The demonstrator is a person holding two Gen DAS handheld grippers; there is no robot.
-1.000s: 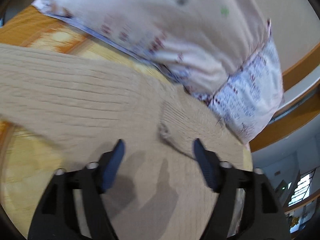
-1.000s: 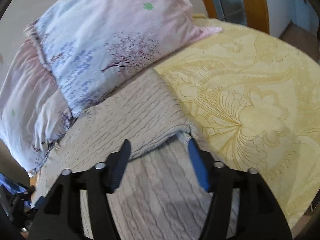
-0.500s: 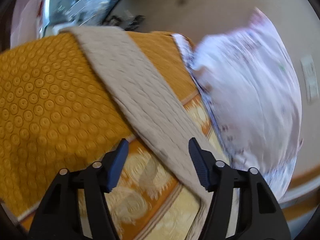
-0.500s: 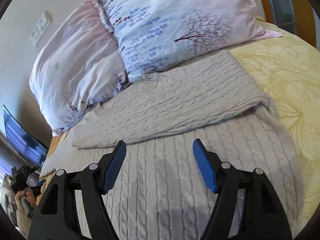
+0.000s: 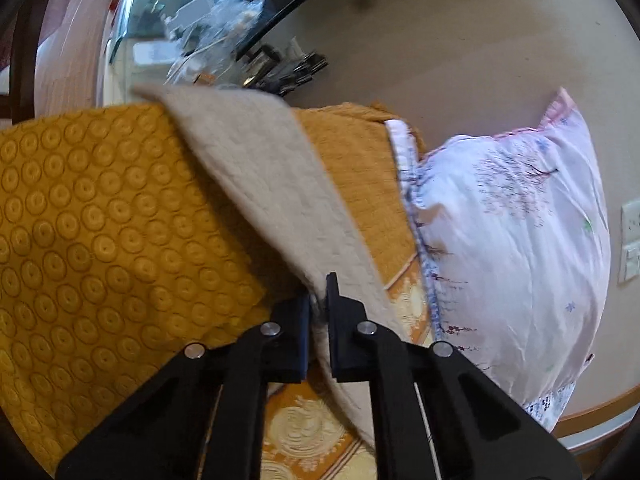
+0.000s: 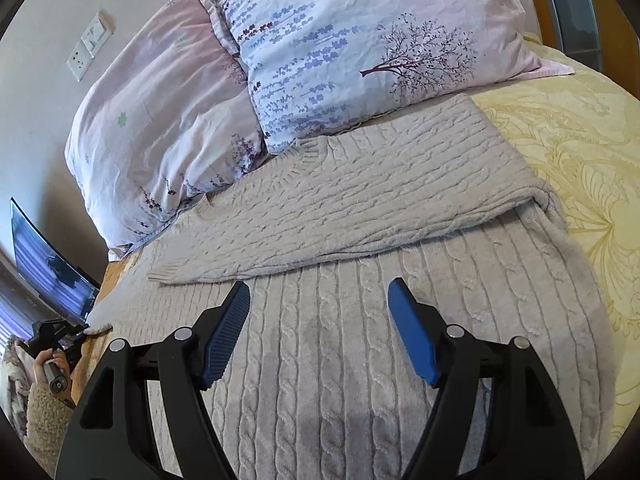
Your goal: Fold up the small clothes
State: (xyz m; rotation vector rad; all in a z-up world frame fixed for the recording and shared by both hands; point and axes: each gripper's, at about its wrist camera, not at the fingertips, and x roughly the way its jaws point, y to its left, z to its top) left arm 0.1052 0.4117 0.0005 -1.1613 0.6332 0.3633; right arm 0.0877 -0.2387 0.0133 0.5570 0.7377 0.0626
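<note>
A beige cable-knit sweater (image 6: 360, 344) lies flat on the bed, its right sleeve (image 6: 360, 208) folded across the chest. My right gripper (image 6: 320, 312) is open and empty, hovering over the sweater's body. My left gripper (image 5: 318, 304) is shut on the sweater's left sleeve (image 5: 264, 184), which stretches away over the orange bedspread (image 5: 100, 232). The left gripper also shows in the right wrist view (image 6: 60, 336), far left, at the sleeve's cuff end.
Two floral pillows (image 6: 340, 40) lean against the wall behind the sweater; one shows in the left wrist view (image 5: 520, 248). A yellow patterned bedcover (image 6: 580, 152) lies to the right. A television (image 6: 44, 264) and cluttered stand (image 5: 224, 40) stand beyond the bed's left edge.
My left gripper has closed on the left sleeve, having turned from the sweater toward the bed's edge. My right gripper has drawn back from the folded right sleeve, still open.
</note>
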